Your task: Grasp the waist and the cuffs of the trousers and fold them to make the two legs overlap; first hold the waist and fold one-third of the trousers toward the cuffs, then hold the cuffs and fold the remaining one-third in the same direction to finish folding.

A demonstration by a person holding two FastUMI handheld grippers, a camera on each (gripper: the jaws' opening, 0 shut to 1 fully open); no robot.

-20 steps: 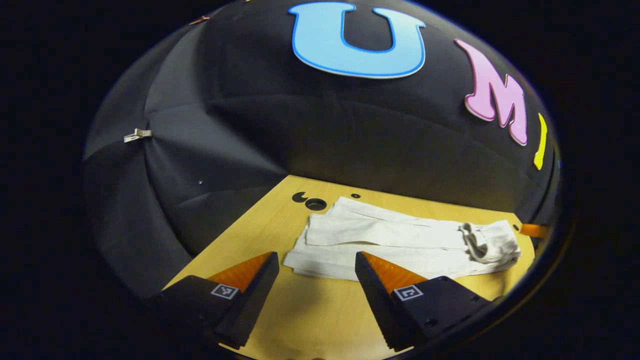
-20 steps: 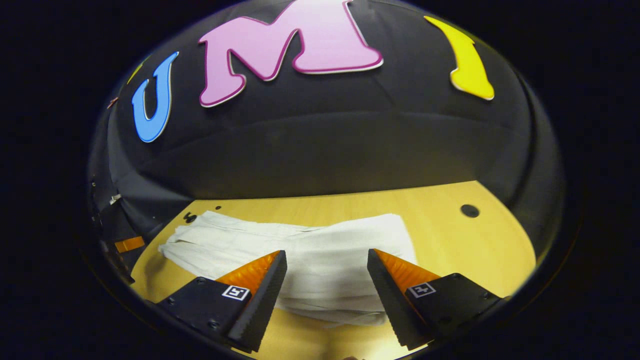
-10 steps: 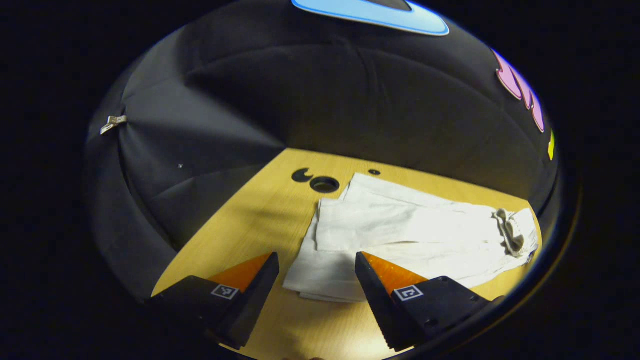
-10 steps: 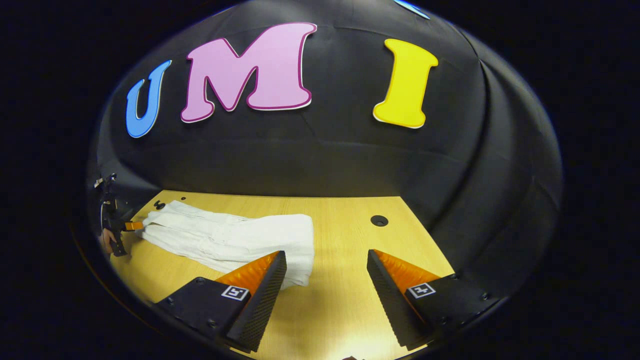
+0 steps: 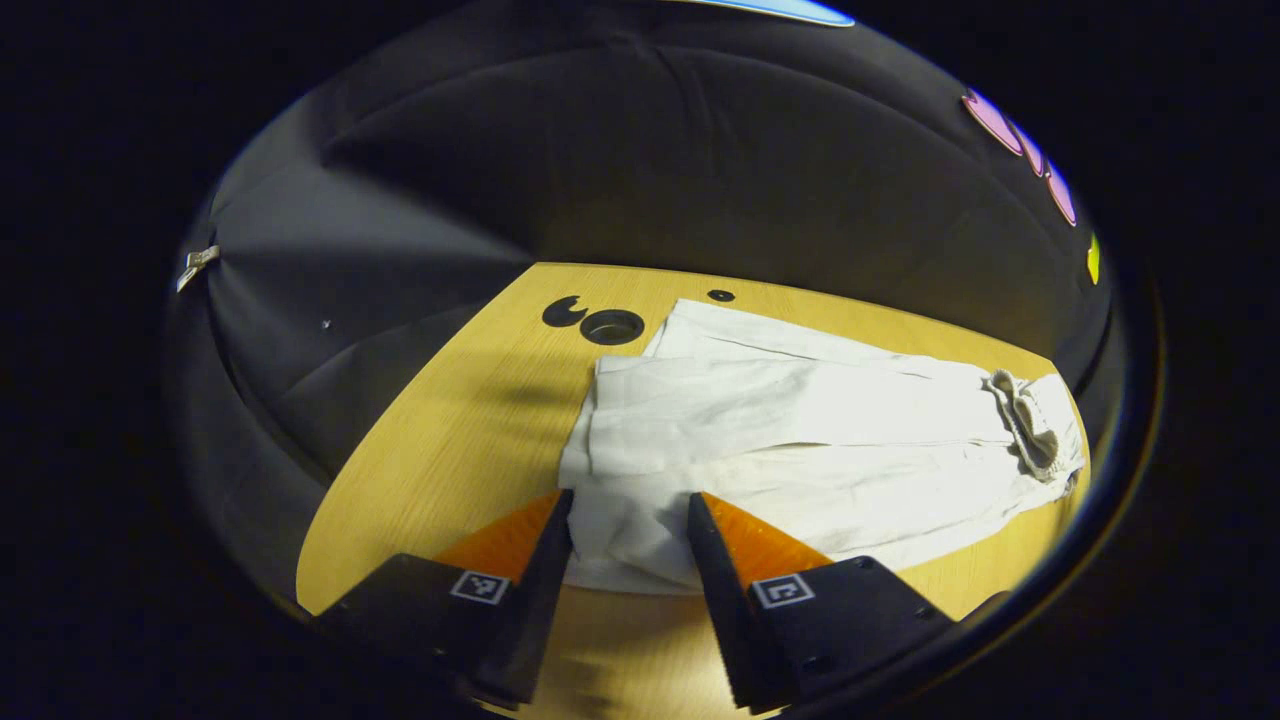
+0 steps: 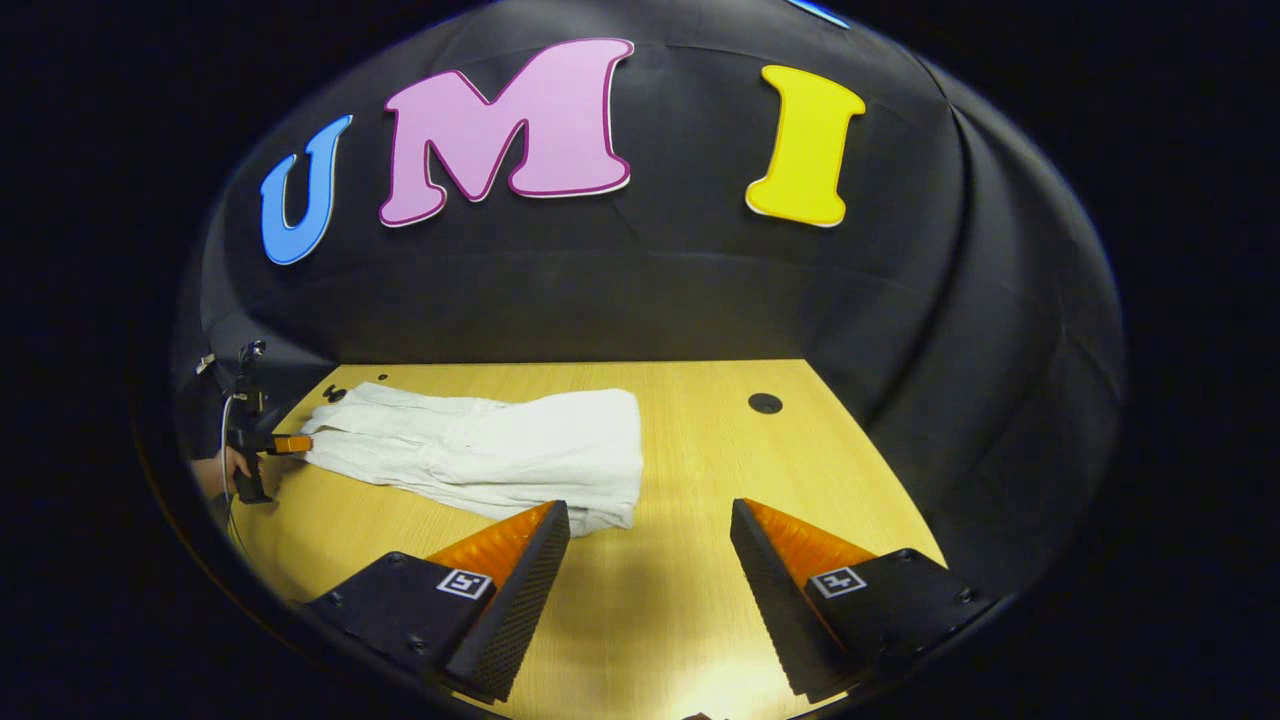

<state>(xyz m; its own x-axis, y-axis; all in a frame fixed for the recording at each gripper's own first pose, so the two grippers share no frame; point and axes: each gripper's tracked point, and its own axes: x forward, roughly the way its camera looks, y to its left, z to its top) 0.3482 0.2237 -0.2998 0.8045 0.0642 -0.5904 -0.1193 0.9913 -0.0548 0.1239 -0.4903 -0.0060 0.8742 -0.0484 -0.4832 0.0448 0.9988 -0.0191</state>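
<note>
1. left gripper: fingers parted around the near cuff corner, not yet pinching.
2. right gripper: released, over bare table.
3. trousers: legs overlapped, waist third folded; cuff fold remains.

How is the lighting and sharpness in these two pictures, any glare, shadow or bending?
Left gripper view: the trousers are bright but not blown out; a soft shadow crosses the table beside them, and the table's far edge bows from the fisheye. Right gripper view: evenly lit, a glare patch on the table near the bottom edge, the booth wall dim, nothing noticeably blurred.
</note>
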